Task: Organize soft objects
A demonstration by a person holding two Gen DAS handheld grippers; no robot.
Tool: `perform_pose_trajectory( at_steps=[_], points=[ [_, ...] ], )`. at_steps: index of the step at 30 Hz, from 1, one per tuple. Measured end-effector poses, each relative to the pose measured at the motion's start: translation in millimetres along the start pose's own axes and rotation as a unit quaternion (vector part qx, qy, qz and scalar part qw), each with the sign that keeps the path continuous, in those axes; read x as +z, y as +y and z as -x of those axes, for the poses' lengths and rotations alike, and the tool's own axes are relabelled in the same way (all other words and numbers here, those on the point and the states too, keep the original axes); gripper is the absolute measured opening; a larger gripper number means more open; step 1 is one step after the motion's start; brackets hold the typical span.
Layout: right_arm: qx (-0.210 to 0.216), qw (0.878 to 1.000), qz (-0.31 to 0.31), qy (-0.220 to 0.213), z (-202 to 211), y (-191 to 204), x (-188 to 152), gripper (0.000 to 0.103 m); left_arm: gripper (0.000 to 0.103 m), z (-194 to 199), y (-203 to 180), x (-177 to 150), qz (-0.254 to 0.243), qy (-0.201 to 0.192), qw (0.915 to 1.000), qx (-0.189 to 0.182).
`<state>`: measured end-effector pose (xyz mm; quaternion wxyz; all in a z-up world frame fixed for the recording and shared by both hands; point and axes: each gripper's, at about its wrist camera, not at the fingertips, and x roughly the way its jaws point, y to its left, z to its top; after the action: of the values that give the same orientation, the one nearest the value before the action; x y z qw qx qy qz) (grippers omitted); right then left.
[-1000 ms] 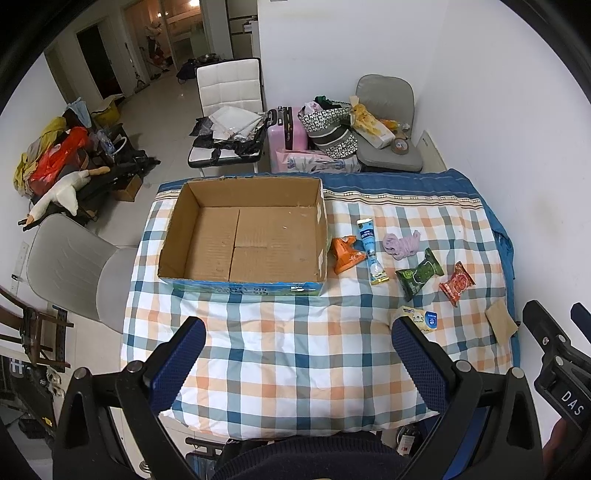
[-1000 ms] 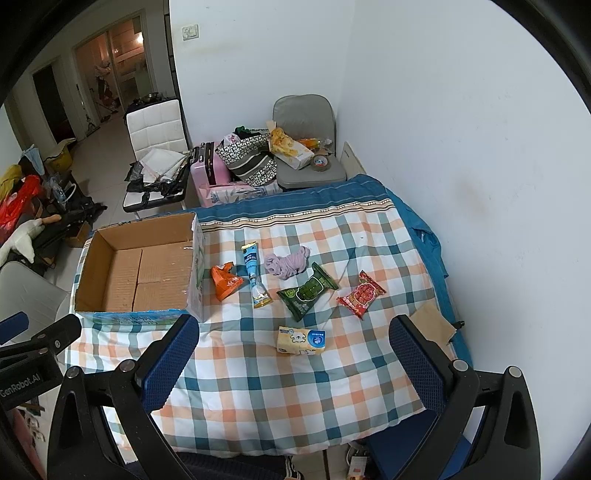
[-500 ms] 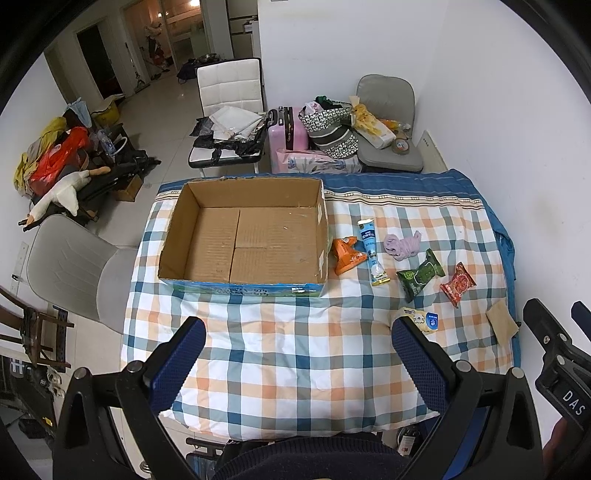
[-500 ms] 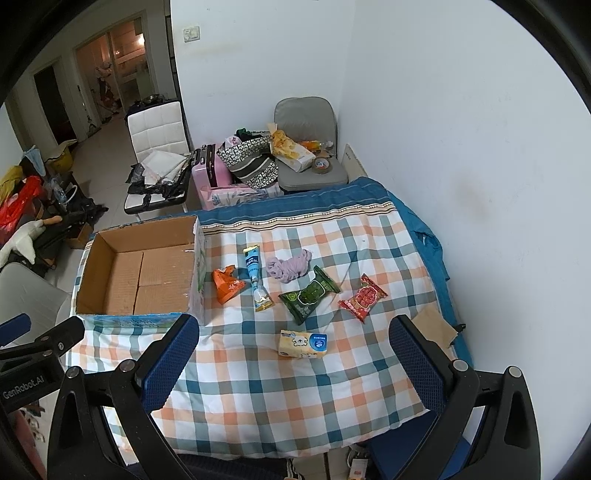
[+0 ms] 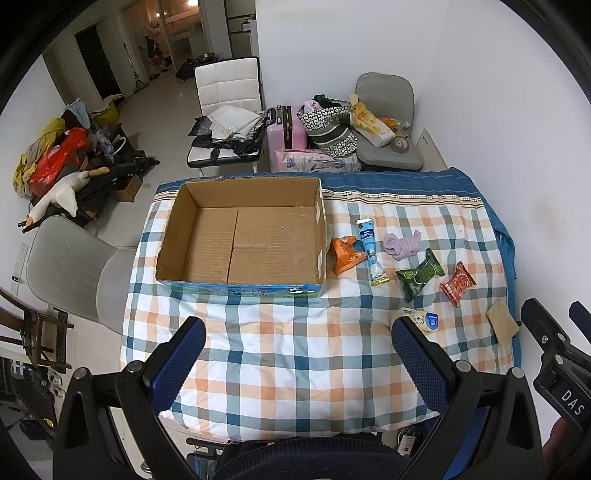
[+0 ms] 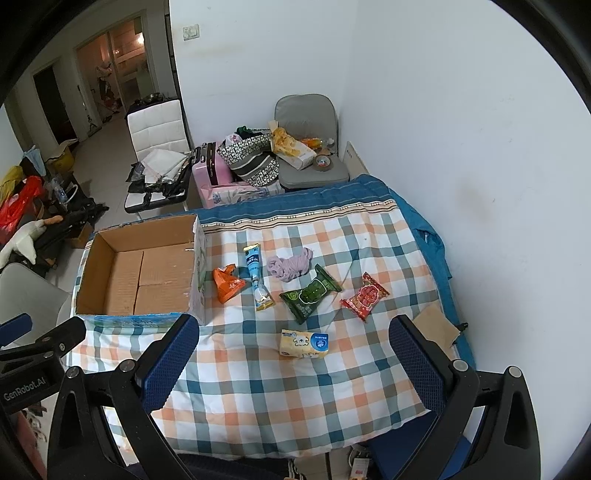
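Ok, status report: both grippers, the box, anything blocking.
Left gripper open, holding nothing. Right gripper open, holding nothing. Cardboard box has nothing inside; six soft items, tissue pack nearest, loose on the checked cloth. Nothing in the way.

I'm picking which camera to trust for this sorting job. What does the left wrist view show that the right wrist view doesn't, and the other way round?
Only the left wrist view shows the whole floor of the cardboard box head-on, plus the wooden rack at the far left. Only the right wrist view shows the tissue pack whole; in the left view a finger partly hides it. It alone shows the wall switch. Both show the empty box, orange packet, blue tube, purple cloth, green packet and red packet on the checked blanket, with open jaws holding nothing.
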<state>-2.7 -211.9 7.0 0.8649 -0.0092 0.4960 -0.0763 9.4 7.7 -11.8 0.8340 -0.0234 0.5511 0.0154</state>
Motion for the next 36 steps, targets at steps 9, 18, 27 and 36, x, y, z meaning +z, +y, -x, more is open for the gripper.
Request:
perform_pose_trajectory(
  at_steps=[9,18,27,36],
  points=[
    [0.008,1.0,-0.014,0.008,-6.8,-3.8,1.1,0.103,0.103,-12.7,-7.1,9.1,-0.014,-0.003,0.9998,-0.015],
    [0.036,0.987,-0.134,0.074,-108.7,-71.5,2.6,0.103,0.103,-146.4,-79.2,60.2,-0.038,0.064,0.9941,-0.078],
    [0.056,0.945,-0.286,0.148,-294.0,-191.4,-17.2,0.103,0.09,-283.9,-194.9,69.3,-0.107,0.161,0.9719,-0.135],
    [0.076,0.902,-0.354,0.237,-444.0,-235.2,-39.0,0.103,0.09,-375.6,-300.5,36.1,-0.25,0.226,0.9354,-0.106]
  ],
)
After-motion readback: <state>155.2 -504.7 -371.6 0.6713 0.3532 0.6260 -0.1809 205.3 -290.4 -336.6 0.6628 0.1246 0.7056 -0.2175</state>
